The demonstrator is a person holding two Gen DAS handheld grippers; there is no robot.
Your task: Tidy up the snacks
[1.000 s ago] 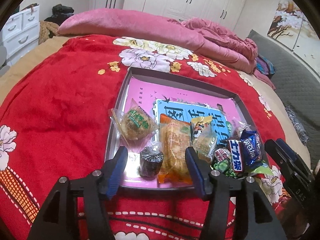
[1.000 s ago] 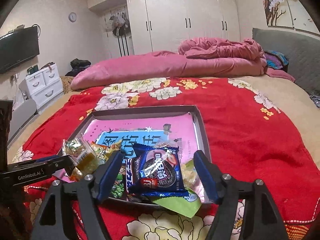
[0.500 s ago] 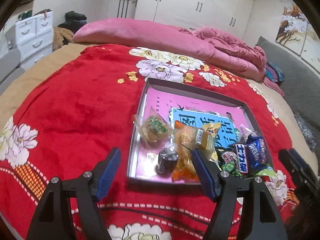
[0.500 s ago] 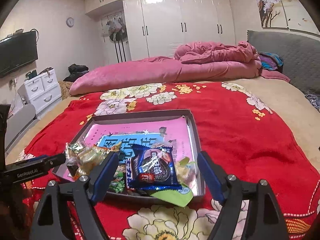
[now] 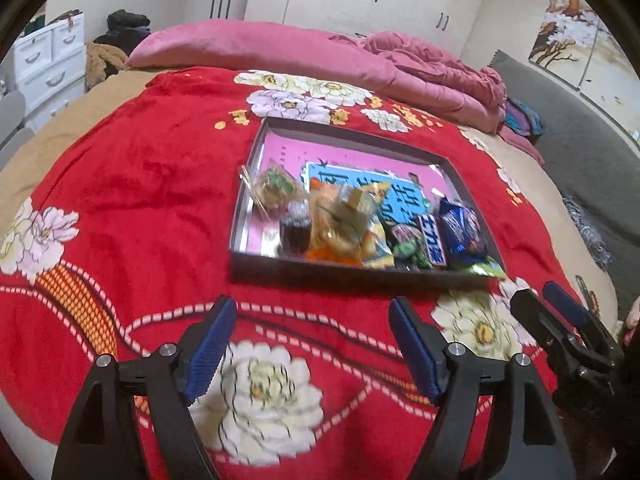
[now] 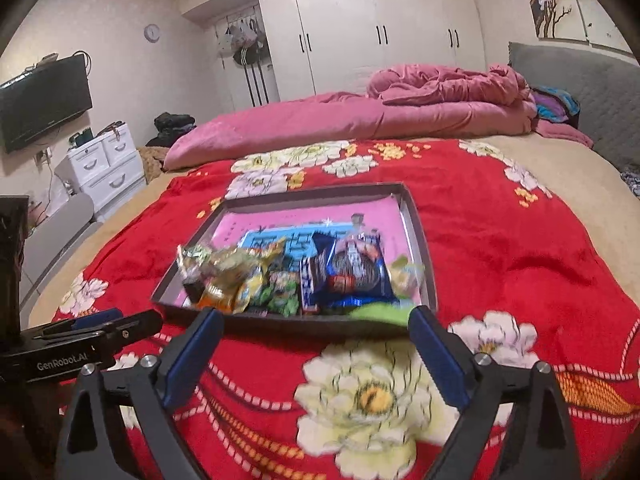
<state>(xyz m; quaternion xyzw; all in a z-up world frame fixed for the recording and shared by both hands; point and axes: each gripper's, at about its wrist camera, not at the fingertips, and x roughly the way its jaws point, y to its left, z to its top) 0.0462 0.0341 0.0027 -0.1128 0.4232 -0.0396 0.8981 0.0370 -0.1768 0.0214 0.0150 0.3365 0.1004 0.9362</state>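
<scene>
A shallow dark tray (image 5: 340,276) (image 6: 416,216) with a pink and blue lining lies on the red flowered blanket. Several wrapped snacks are piled at its near end: a round cake in clear wrap (image 5: 274,190), a dark jelly cup (image 5: 295,232), an orange packet (image 5: 334,224), green sweets (image 5: 408,246) and a blue cookie pack (image 5: 460,228) (image 6: 350,272). My left gripper (image 5: 312,340) is open and empty, in front of the tray's near edge. My right gripper (image 6: 316,348) is open and empty, just short of the same edge; it also shows at the right of the left wrist view (image 5: 544,308).
The red blanket (image 5: 140,184) covers a bed. A rolled pink duvet (image 6: 380,116) lies at the far side. White drawers (image 6: 104,160) and a wall television (image 6: 44,100) stand to the left, white wardrobes (image 6: 380,32) behind, a grey headboard (image 6: 580,80) to the right.
Both grippers have drawn back from the tray toward me and stayed open. The tray and snacks look smaller and farther away; the snacks have not moved.
</scene>
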